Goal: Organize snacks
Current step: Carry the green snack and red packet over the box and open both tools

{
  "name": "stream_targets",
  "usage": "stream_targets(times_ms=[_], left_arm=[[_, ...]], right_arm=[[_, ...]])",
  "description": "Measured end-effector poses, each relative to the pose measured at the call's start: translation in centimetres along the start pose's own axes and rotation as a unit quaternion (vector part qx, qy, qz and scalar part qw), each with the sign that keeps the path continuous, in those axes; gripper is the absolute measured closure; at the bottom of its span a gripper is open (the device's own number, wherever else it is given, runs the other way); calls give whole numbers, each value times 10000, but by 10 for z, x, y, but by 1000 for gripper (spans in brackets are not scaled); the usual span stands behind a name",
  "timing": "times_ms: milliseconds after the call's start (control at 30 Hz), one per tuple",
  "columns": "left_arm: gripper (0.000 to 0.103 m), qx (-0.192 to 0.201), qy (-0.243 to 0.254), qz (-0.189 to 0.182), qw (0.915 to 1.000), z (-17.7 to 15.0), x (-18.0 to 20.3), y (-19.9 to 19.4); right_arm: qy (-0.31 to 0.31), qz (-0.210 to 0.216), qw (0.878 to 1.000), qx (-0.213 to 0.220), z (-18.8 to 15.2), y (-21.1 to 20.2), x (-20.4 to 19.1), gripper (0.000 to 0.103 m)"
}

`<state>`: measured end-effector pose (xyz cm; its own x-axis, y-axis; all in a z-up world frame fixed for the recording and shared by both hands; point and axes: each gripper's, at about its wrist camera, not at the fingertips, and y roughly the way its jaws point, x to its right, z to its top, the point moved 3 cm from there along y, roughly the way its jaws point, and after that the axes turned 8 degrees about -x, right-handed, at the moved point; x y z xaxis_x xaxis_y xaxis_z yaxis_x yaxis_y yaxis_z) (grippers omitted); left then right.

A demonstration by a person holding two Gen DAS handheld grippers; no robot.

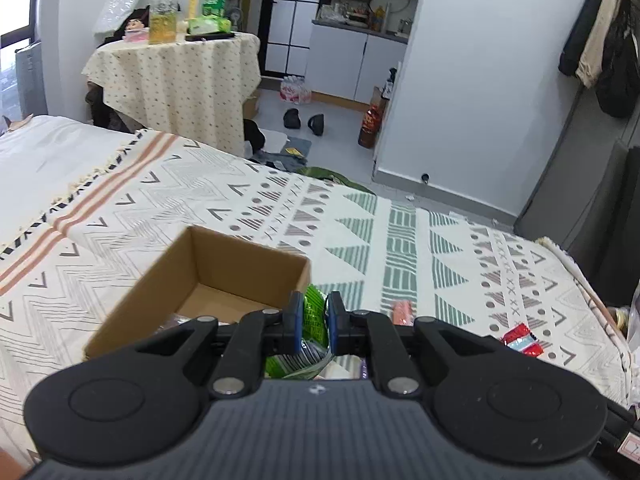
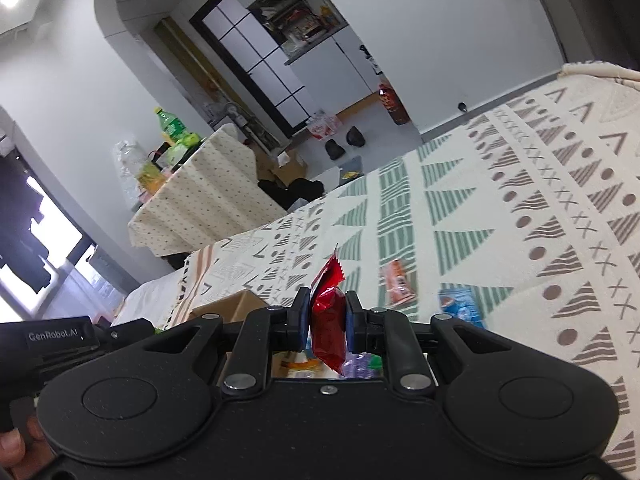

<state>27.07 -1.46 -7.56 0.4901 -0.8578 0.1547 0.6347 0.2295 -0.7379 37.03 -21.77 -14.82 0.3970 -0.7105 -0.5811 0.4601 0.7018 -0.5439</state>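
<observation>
**Both grippers loaded over the patterned bedspread**

Lowest in the right wrist view, the right gripper is clenched on a red snack packet, which stands upright between the pads with its crimped top above them; its lower end is cut off behind the gripper body. Under the body, a jumble of purple and green wrappers shows only in slivers. At the lower left edge a fingertip is partly in frame.

In the left wrist view, the left gripper grips a green snack bag, most of it hidden behind the fingers. Just left of it sits an open cardboard box; its near wall and most of its contents are masked by the gripper.

Farther out on the bedspread, an orange packet and a blue packet lie blurred at centre right of the right view, near each other; a red-and-white wrapper lies close to the bed's right edge in the left view. The middle of the spread is open cloth.

Beyond the bed's far edge, a draped table bearing bottles stands upper left.
</observation>
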Motion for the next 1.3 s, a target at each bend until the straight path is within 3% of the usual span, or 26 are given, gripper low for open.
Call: stream_targets(times_ms=[667, 1067, 1300], left_arm=[[92, 150, -506, -121, 9985, 27, -90, -20], [92, -200, -836, -234, 9960, 23, -136, 9], [91, -409, -915, -546, 9935, 23, -152, 25]], right_arm=[[-826, 264, 9962, -54, -16, 8, -90, 86], [-1292, 358, 9907, -228, -33, 29, -136, 86], [-1463, 302, 9877, -453, -44, 49, -149, 86]])
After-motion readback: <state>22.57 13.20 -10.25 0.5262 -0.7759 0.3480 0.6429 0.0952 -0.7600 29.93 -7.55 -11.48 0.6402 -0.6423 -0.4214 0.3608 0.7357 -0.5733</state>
